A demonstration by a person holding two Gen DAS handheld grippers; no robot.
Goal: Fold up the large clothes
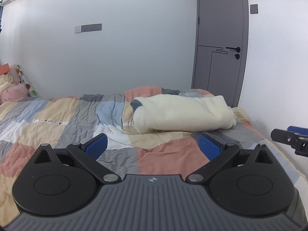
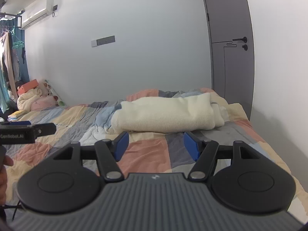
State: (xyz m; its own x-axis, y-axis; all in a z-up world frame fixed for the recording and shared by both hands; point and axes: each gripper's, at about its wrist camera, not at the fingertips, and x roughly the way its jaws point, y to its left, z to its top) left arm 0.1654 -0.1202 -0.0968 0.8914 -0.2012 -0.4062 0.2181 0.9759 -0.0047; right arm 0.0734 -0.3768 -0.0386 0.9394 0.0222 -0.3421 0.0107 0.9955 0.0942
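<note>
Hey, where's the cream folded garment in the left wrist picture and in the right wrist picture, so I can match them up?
Left wrist view: the cream folded garment lies right of centre on the patchwork quilt, beyond the open left gripper.
Right wrist view: it lies at centre, just beyond the open right gripper.
Shared landmark: the grey door behind the garment.
</note>
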